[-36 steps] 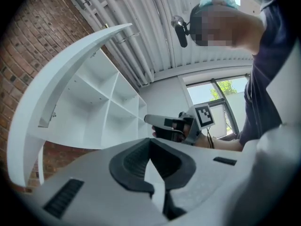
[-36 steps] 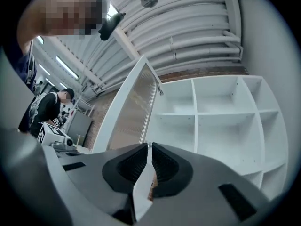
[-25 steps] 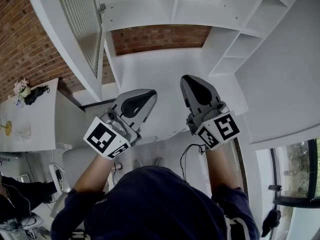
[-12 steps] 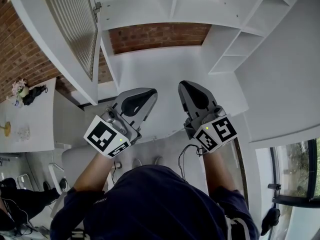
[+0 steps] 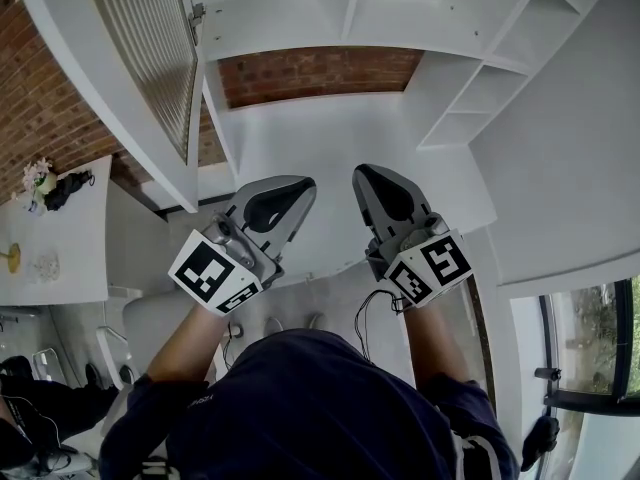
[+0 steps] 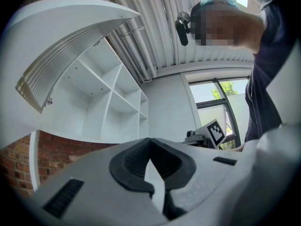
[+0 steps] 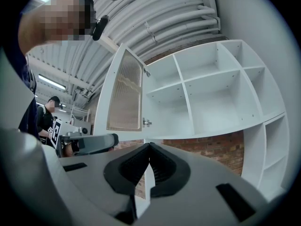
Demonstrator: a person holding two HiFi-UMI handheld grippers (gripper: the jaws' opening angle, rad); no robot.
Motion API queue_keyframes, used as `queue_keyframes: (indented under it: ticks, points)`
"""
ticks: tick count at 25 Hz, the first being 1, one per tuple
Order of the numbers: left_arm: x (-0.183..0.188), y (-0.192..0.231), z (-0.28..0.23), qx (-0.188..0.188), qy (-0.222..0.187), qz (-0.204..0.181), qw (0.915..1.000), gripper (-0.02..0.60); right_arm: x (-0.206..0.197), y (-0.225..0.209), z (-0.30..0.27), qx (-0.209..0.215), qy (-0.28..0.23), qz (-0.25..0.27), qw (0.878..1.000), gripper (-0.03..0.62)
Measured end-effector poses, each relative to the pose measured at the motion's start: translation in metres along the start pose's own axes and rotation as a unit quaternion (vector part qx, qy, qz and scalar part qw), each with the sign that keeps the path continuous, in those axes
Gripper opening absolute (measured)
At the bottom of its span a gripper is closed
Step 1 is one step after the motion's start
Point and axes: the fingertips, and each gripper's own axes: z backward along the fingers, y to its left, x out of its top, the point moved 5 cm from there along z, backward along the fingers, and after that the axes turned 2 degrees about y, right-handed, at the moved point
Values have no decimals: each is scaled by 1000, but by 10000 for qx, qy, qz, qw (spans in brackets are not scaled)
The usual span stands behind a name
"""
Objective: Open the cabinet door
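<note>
No readable text, brands or numbers anywhere. Only black-and-white square markers (image 5: 208, 274) on cubes of left gripper (image 5: 303, 184) and right gripper (image 5: 360, 172).

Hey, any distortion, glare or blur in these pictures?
Head view: sharp and evenly lit, the wide lens bending the white shelves and the open cabinet door. Left gripper view: heavy fisheye, dark corners, bright window, mosaic patch over a face. Right gripper view: same fisheye, glaring ceiling light at left, another mosaic patch.

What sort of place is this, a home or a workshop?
Probably a workshop or studio, not a home: an empty white shelf cabinet with its door swung open, a bare brick wall, and exposed ceiling pipes.
</note>
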Motion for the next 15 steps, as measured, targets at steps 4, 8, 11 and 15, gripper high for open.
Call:
queue_keyframes:
  ticks: [4,8,11,15]
  points:
    - [-1,2,2,-8,-15,1,10000,0,-2,3,-2,1,25,17,10000,25]
    - [-4,4,4,4,-13,43,10000,0,-3,5,-4,13,55,15,10000,25]
    - [-4,5,4,5,-31,55,10000,0,-4,5,-5,15,78,9,10000,25]
    - [-4,6,6,7,-51,63,10000,0,-6,7,-6,5,99,18,9999,25]
